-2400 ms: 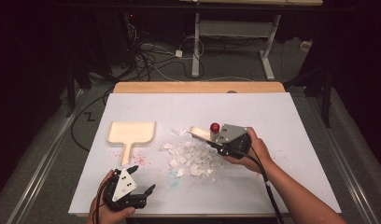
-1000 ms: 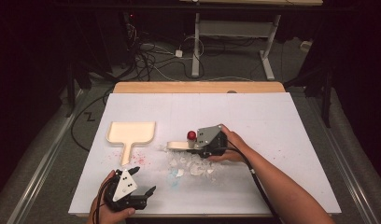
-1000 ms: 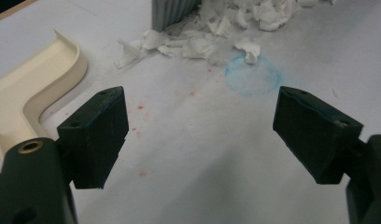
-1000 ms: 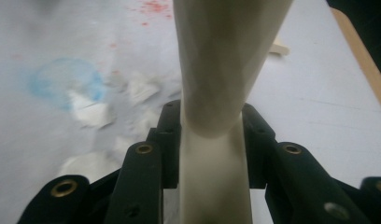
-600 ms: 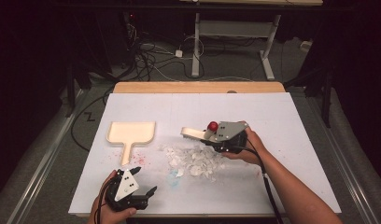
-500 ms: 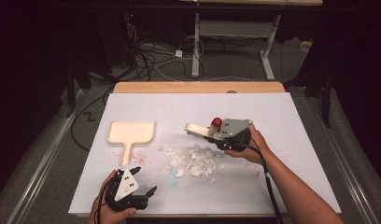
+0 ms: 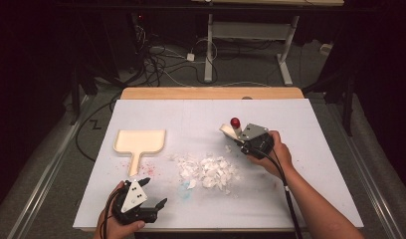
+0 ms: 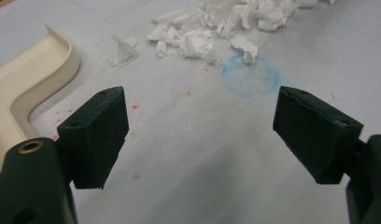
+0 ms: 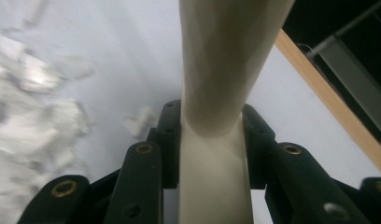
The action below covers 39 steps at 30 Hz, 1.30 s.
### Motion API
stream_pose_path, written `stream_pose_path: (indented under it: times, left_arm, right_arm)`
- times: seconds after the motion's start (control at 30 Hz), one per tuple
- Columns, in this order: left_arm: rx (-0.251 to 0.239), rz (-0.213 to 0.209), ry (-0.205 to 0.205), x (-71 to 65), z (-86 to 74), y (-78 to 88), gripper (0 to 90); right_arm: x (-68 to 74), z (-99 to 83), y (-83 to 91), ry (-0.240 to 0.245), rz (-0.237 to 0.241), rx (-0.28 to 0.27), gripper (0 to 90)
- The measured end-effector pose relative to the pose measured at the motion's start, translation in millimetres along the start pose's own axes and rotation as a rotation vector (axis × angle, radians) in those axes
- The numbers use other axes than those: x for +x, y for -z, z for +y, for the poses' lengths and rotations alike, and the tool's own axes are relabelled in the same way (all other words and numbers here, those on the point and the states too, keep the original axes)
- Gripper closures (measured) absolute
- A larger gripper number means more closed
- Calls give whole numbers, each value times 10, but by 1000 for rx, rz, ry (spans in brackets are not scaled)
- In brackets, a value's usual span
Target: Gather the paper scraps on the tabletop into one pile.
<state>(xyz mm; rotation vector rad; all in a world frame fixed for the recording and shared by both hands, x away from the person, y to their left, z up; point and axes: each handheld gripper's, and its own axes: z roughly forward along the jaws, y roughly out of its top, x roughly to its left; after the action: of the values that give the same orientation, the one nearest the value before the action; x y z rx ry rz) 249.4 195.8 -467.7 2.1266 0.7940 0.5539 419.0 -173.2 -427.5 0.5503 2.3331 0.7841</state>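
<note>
The right hand-held gripper (image 7: 239,140) is clamped on the handle of a cream plastic brush-like scraper (image 7: 227,131), and in the right gripper view the cream handle (image 9: 216,93) runs straight up between the two black jaws, which press on it from both sides. In the high view the tool's long axis runs from the gripper toward the counter's far left corner, its broad cream end leading and hanging over the white counter (image 7: 315,149) just beyond the right end of the heap of torn white paper scraps (image 7: 208,172). A small red knob (image 7: 235,121) sits beside the tool's top; whether it belongs to the tool or to the gripper cannot be told. The tool's working edge is cut off at the top of the right gripper view, and the scraps there are blurred. The left hand-held gripper (image 7: 150,191) rests at the counter's near edge toward the left corner, its jaws well apart with nothing between them, pointing toward the heap. A flat cream plastic dustpan (image 7: 140,142) lies left of the scraps, handle toward the near edge, with a faint blue ring mark (image 8: 251,79) on the counter by the heap.
</note>
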Motion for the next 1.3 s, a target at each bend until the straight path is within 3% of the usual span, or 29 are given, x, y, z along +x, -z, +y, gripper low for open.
stream_pose_path:
  times: [0.03, 0.07, 0.1, 0.17, 0.2, 0.23, 0.37, 0.43, 0.6, 0.67, 0.73, 0.77, 0.87, 0.9, 1.03, 1.07, 1.13, 1.17, 1.3]
  left_arm:
    - [1, -3, 6, 6, -3, -2, 175]
    - [3, -5, 8, 11, -5, -3, 175]
    - [4, -7, 10, 14, -6, -3, 175]
    - [3, -7, 10, 14, -6, -2, 175]
    - [0, -11, 10, 17, -5, 1, 175]
    - [-6, -21, 21, 24, -5, 4, 175]
    - [-18, -30, 58, 54, -8, 17, 175]
    - [-21, -32, 65, 63, -12, 21, 175]
    - [-22, -28, 62, 63, -6, 23, 175]
    - [-18, -24, 58, 59, -4, 18, 175]
    - [-17, -24, 56, 58, -2, 17, 175]
    - [-17, -21, 52, 58, -1, 19, 175]
    - [-18, -18, 60, 71, -2, 15, 175]
    - [-18, -16, 64, 71, -2, 10, 175]
    - [6, 9, 82, 79, -4, -5, 176]
    - [6, 7, 87, 88, -10, -3, 179]
    - [6, 13, 97, 101, -17, 3, 179]
    - [3, 12, 104, 108, -21, 7, 179]
    - [2, 14, 111, 122, -33, 20, 179]
  right_arm:
    - [40, 6, 5, 6, -2, 9, 675]
    - [118, 13, 17, 41, -21, 15, 675]
    - [222, 13, 50, 42, 19, 0, 674]
    - [359, 22, 99, 63, 30, -12, 673]
    - [359, 22, 99, 63, 30, -12, 673]
    - [489, 51, 167, 72, 65, -32, 673]
    - [631, 103, 251, 81, 107, -42, 674]
    - [717, 128, 322, 105, 104, -50, 675]
    - [638, 164, 372, 97, 99, -72, 676]
    - [517, 226, 377, 103, 96, -111, 676]
    - [481, 251, 364, 99, 101, -124, 676]
    - [418, 312, 304, 110, 122, -156, 676]
    - [382, 397, 214, 130, 133, -177, 676]
    - [370, 509, 92, 153, 160, -192, 676]
    - [398, 665, -73, 181, 195, -203, 676]
    - [450, 764, -170, 208, 216, -208, 676]
    - [477, 803, -204, 218, 226, -206, 676]
    - [548, 904, -271, 256, 238, -202, 676]
    - [674, 1079, -371, 295, 254, -195, 676]
